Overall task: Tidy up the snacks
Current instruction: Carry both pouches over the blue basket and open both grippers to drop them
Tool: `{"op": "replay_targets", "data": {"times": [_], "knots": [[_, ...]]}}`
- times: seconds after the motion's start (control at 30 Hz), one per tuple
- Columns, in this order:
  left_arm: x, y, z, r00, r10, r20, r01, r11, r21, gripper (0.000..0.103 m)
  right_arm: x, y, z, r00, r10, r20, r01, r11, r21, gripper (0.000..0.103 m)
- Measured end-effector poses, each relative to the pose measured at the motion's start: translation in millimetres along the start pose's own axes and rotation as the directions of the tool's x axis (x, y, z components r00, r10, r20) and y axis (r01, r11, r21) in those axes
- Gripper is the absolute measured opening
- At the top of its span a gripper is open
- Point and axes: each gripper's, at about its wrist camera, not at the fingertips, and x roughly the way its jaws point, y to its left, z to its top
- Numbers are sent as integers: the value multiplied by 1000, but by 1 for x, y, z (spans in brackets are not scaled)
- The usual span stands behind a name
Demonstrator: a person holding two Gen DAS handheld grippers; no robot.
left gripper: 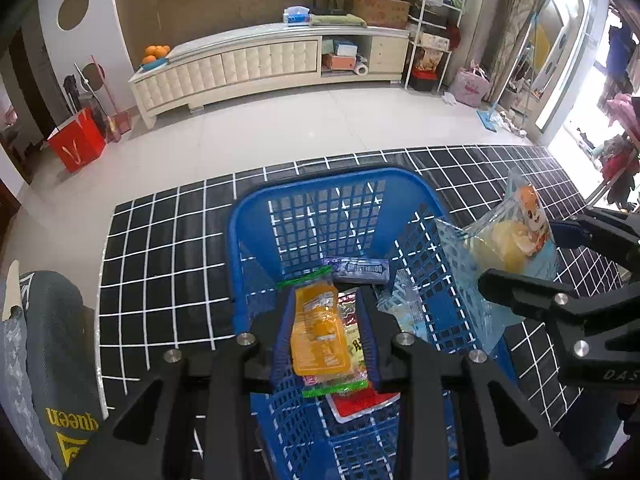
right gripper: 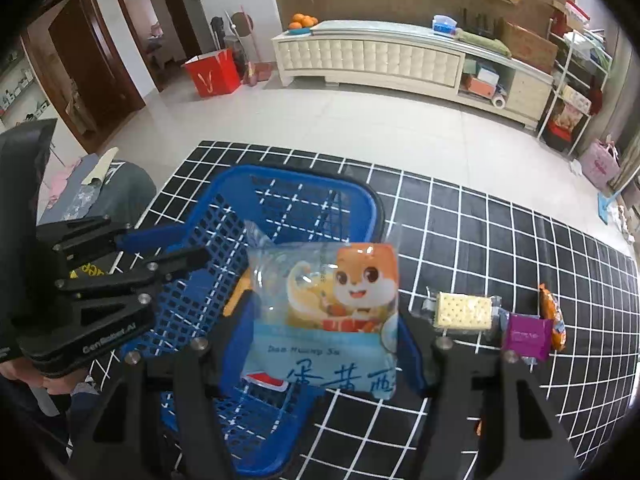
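While my left claw (left gripper: 325,338) squeezes an orange snack pack (left gripper: 318,330) over the blue basket (left gripper: 256,216), my right claw (right gripper: 326,336) holds a squirrel snack bag (right gripper: 326,316) by its rim, and 3 snacks (right gripper: 464,311) wait on the mat (right gripper: 480,232).

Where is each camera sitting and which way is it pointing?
Left wrist: on the left gripper, looking forward and down into the blue plastic lattice basket; its fingers clamp an orange snack packet, and the right gripper shows at right.
Right wrist: on the right gripper, facing the basket's right side, clamping a pale blue squirrel-print snack bag; the left gripper shows at left.
Shared: basket, black grid mat, cream cabinet.
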Motion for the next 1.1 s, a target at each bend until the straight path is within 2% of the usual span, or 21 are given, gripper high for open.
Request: {"op": "replay_targets", "data": {"times": [0.17,0.3,0.37,0.47,0.53,0.87,1.1], "knots": [[-24,15,-8,999,11,36,-11,1000,-10,36,-1,15,8,1000,9,-1,-9,1000,-20,68],[-32,35,-12,999,15,48,-13,999,-38,36,13,27,19,1000,7,-22,-8,1000,-27,68],[-33,45,-12,998,18,53,-15,998,-55,42,21,29,22,1000,1,-28,-1,1000,-22,68],[-30,56,-12,998,19,63,-15,998,-61,45,36,32,27,999,15,-42,-16,1000,-15,68],[-24,61,-11,998,19,61,-15,998,-59,53,48,34,30,998,1,-55,-3,1000,-22,68],[12,79,-6,999,-24,22,26,993,-115,54,99,27,42,991,-77,-108,74,997,-35,69],[18,79,-10,999,-40,12,41,993,-110,54,108,22,38,989,-59,-138,58,998,-13,75]]}}
